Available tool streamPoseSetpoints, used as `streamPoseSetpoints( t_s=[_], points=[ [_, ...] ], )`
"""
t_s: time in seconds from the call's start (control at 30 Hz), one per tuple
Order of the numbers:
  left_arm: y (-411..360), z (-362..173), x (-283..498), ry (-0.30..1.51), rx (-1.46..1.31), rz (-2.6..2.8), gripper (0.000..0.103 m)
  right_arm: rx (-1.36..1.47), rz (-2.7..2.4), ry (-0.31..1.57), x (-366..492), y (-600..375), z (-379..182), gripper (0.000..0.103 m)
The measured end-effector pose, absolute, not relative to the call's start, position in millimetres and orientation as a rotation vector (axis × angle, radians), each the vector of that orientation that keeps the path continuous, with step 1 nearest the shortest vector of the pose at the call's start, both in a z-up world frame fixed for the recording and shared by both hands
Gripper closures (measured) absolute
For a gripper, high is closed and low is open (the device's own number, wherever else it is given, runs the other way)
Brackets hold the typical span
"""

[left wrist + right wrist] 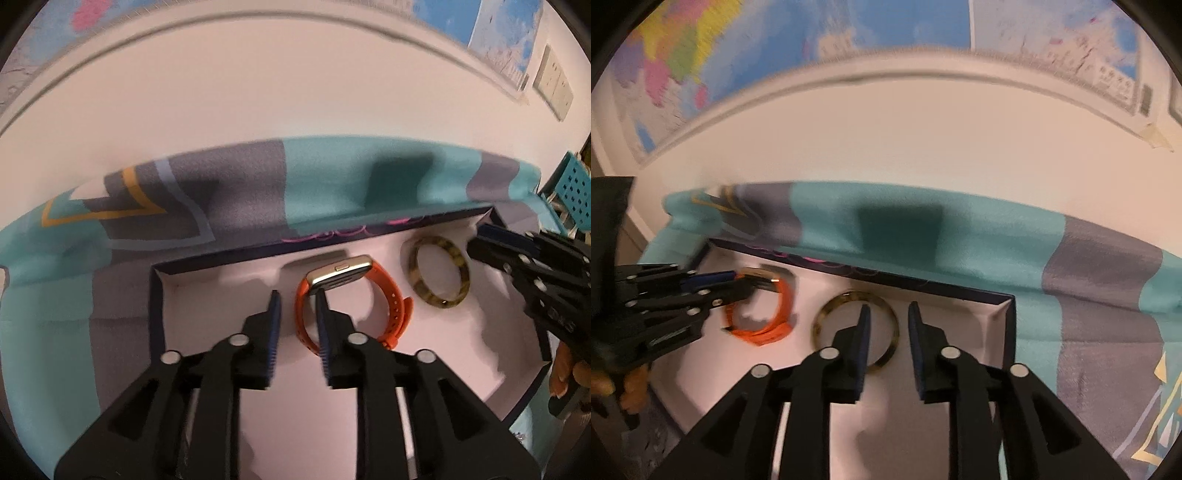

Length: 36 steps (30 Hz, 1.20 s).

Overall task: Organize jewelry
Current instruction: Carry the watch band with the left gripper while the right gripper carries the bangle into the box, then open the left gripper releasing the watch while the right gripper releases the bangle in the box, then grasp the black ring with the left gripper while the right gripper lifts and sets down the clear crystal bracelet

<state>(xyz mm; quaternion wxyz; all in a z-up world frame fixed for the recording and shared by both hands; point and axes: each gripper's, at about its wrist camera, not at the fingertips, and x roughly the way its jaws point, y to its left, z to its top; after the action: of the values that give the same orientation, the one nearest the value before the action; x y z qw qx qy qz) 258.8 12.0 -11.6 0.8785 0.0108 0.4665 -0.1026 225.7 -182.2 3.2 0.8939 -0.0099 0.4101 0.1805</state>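
Observation:
A shallow white-lined box [162, 295] with dark blue walls lies on a teal and grey cloth. In it lie an orange-strapped watch [391, 295] with a gold case and a tortoiseshell bangle [463, 275]. My left gripper [297, 301] is open just left of the watch; its right finger overlaps the strap's left side. My right gripper [888, 314] is open over the bangle [827, 310], with the left finger inside the ring. The watch [775, 326] and the left gripper [738, 282] show at left in the right wrist view. The right gripper [480, 240] shows at right in the left wrist view.
The cloth [332, 177] covers the table up to a white wall. Maps hang on the wall [701, 44]. A teal perforated object [576, 192] stands at the far right. A wall socket [554, 81] is at upper right.

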Motion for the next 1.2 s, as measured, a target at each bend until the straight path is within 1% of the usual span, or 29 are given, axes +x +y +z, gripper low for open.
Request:
streamPoseSetpoints(
  t_s=[0.03,0.07,0.17,0.27,0.4,0.47,0.5,0.67,0.83,0.93,1.1,1.17,1.2],
  points=[
    [14,-7,253,0.951,0.019,-0.212,0.075,-0.021,0.389,0.833,218,-185,8,0.071],
    [17,-1,245,0.916,0.02,-0.202,0.07,-0.024,0.409,0.811,206,-188,13,0.067],
    [19,16,219,0.819,0.027,-0.208,0.06,-0.039,0.462,0.758,169,-199,27,0.063],
    [18,28,191,0.758,0.034,-0.221,0.057,-0.047,0.499,0.738,138,-208,32,0.061],
    [12,35,147,0.71,0.067,-0.247,0.047,-0.038,0.538,0.744,102,-217,25,0.06],
    [14,36,126,0.697,0.077,-0.275,0.041,-0.035,0.547,0.753,87,-220,19,0.056],
    [14,34,112,0.689,0.083,-0.286,0.039,-0.032,0.554,0.762,81,-220,15,0.055],
    [7,23,65,0.667,0.128,-0.306,0.035,-0.063,0.56,0.811,39,-221,-11,0.054],
    [3,6,37,0.691,0.116,-0.319,0.035,-0.039,0.559,0.851,16,-227,-30,0.053],
    [0,-3,26,0.7,0.118,-0.299,0.033,-0.049,0.558,0.857,8,-224,-35,0.046],
    [-1,-11,14,0.72,0.096,-0.296,0.033,-0.115,0.555,0.851,-1,-207,-37,0.045],
    [0,-12,12,0.723,0.085,-0.296,0.031,-0.144,0.549,0.853,-3,-199,-39,0.04],
    [0,-11,11,0.722,0.083,-0.291,0.03,-0.164,0.537,0.853,-4,-195,-40,0.04]
  ],
)
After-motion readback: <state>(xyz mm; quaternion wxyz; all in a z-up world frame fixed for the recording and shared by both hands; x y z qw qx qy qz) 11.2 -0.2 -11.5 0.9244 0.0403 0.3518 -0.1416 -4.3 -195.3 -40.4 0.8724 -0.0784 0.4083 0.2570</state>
